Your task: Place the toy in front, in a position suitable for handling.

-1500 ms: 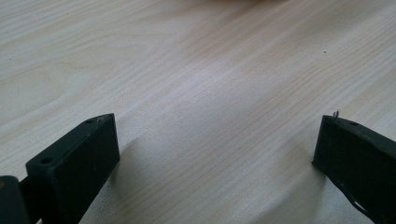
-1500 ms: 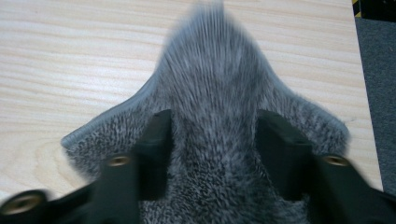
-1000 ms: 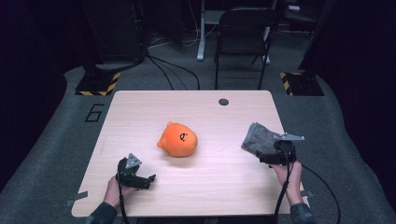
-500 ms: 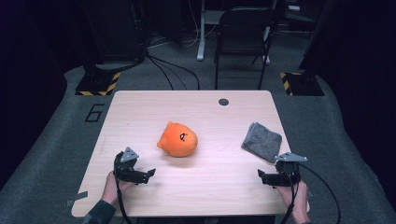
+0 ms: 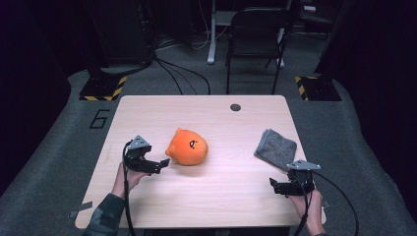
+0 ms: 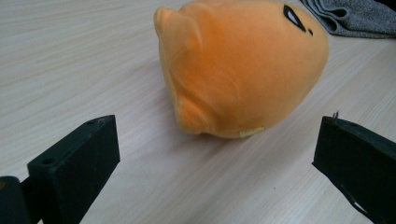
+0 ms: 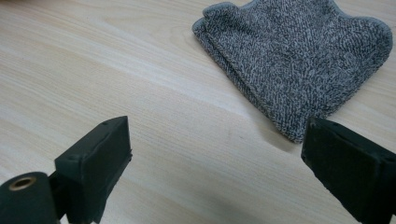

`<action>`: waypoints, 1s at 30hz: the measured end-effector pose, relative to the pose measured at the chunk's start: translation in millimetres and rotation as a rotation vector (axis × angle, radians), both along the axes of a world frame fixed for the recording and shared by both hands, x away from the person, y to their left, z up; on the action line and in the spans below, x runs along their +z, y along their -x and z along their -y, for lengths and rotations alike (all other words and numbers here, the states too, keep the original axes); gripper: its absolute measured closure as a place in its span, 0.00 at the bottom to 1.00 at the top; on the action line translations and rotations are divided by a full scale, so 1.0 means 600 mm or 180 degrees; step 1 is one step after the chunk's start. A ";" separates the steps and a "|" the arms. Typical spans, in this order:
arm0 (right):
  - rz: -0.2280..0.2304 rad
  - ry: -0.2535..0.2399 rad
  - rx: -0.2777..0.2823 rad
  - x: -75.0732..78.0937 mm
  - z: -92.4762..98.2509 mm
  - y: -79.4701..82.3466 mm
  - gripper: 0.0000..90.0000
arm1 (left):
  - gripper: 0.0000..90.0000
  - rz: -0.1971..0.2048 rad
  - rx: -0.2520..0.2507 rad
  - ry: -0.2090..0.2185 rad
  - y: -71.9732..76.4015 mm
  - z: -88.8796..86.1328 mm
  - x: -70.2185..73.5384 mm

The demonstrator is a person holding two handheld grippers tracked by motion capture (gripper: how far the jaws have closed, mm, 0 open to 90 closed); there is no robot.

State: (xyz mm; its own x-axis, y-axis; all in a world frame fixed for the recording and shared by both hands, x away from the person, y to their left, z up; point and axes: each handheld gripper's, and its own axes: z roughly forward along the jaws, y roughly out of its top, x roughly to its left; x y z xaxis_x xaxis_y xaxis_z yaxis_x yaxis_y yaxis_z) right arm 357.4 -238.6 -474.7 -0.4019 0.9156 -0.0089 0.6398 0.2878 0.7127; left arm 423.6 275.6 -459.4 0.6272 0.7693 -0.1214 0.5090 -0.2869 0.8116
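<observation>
An orange plush toy with a small black face mark lies on its side near the middle of the light wood table. My left gripper is just left of it, open, its jaws pointing at the toy without touching it. A folded grey towel lies flat at the table's right side. My right gripper sits near the front right, open, a short way in front of the towel, holding nothing.
A small dark round hole marks the table's far edge. A black chair stands behind the table, with cables on the floor. Yellow-black striped blocks flank the far corners.
The right gripper let go of the grey towel, which now lies flat, and drew back toward the front edge. The left gripper moved forward and right, up to the plush toy.
</observation>
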 end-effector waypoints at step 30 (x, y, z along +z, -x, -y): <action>0.0008 -0.0010 0.0011 0.004 0.003 0.002 0.09 | 0.12 -0.0188 -0.0241 -0.0002 -0.091 0.086 -0.014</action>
State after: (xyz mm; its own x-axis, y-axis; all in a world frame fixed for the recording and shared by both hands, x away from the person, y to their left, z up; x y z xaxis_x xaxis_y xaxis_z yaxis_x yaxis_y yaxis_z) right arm 356.2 -240.5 -472.1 -0.4052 0.9142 -0.0071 0.6369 0.2878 0.7152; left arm 478.0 223.9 -467.7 0.6754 0.7200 -0.1595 0.5328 -0.3269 0.7805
